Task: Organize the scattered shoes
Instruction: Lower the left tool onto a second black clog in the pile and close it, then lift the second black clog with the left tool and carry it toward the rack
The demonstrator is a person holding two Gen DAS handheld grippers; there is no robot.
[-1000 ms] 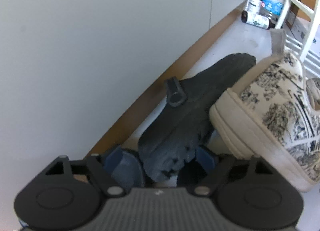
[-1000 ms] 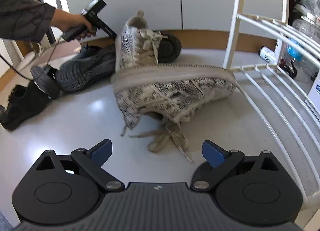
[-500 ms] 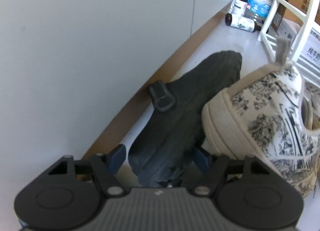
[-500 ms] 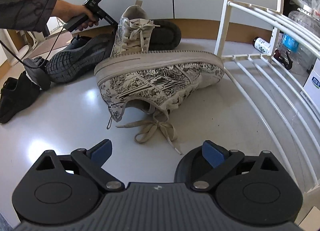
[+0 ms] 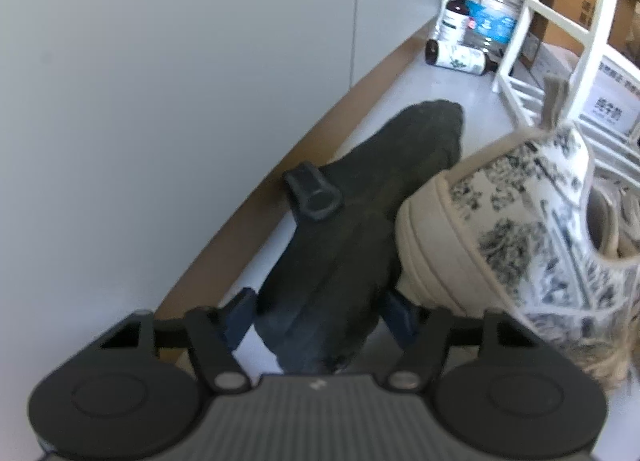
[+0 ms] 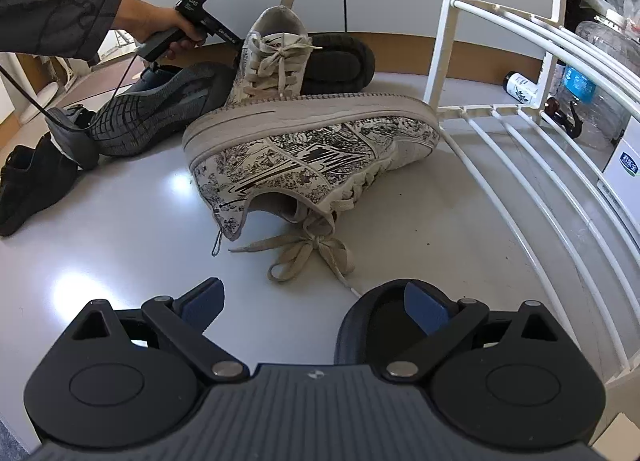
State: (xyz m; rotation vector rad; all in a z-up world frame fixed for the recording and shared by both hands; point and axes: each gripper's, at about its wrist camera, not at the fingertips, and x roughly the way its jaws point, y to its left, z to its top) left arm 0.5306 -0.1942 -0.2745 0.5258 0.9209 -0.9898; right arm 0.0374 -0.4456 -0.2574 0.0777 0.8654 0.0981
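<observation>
Grey floor (image 6: 120, 245) runs up to a pale wall with a brown skirting strip, and the shoes lie in a heap against it, none sorted yet by the look of it. At nine o'clock in the right wrist view a black shoe (image 6: 28, 185) lies apart, low and flat. Toward eleven o'clock a person's hand (image 6: 160, 27) aims the left gripper (image 5: 320, 311) down at the dark sneaker (image 5: 360, 221), which lies on its side with its tread showing. Its jaws have just been closing, and the sneaker's end sits between them, pads close on either side, though I cannot tell whether they press it yet. Touching that sneaker, at twelve o'clock, a printed sneaker (image 6: 272, 49) stands upright; its mate (image 6: 312, 149) leans tipped over in front, laces trailing. The right gripper (image 6: 316, 301) hangs spread wide with nothing in it, likely waiting its turn. At two o'clock stands a white wire rack (image 6: 520, 133), probably where pairs belong.
</observation>
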